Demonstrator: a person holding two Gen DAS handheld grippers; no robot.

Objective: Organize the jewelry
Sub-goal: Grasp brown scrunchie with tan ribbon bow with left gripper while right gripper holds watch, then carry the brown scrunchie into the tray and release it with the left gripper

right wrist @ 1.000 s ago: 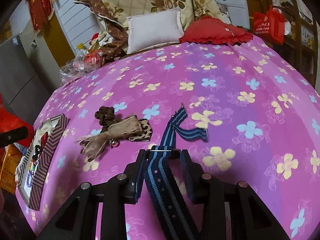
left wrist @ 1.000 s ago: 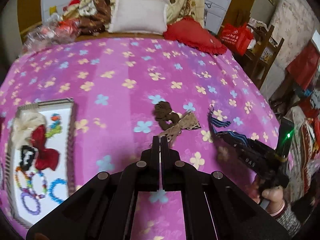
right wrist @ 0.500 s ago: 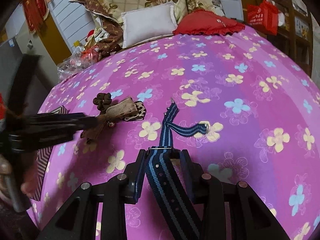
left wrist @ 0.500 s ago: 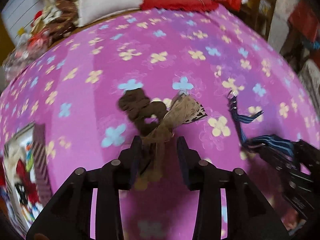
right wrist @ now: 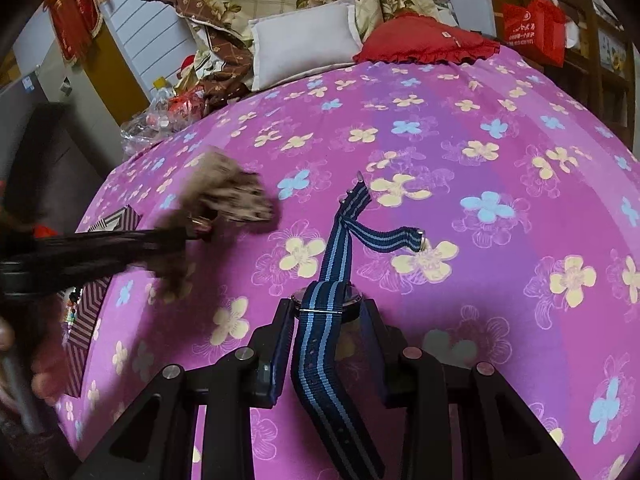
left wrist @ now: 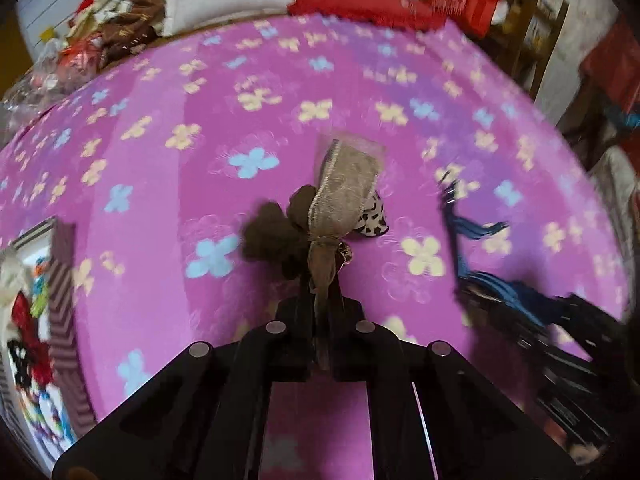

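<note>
Big pink flowered bedspread (left wrist: 320,80) fills both views, so everything's happening on a bed. At the far left edge of the left wrist view sits the striped jewelry box (left wrist: 64,280), already holding beads and a red piece.

What just changed: a second ago the left gripper (left wrist: 324,296) hovered empty with its fingers pressed together, half a second ago they spread around the tan ribbon bow (left wrist: 344,192), and now they're clenched on its tail just below the knot. The bow looks lifted off the bedspread with a brown scrunchie (left wrist: 276,236) hanging along, though the blur makes that hard to call.

The right gripper (right wrist: 328,316) hasn't budged, fingers grasping the blue striped watch (right wrist: 324,308), strap trailing up the frame.

My guess: bow goes to the box next.
</note>
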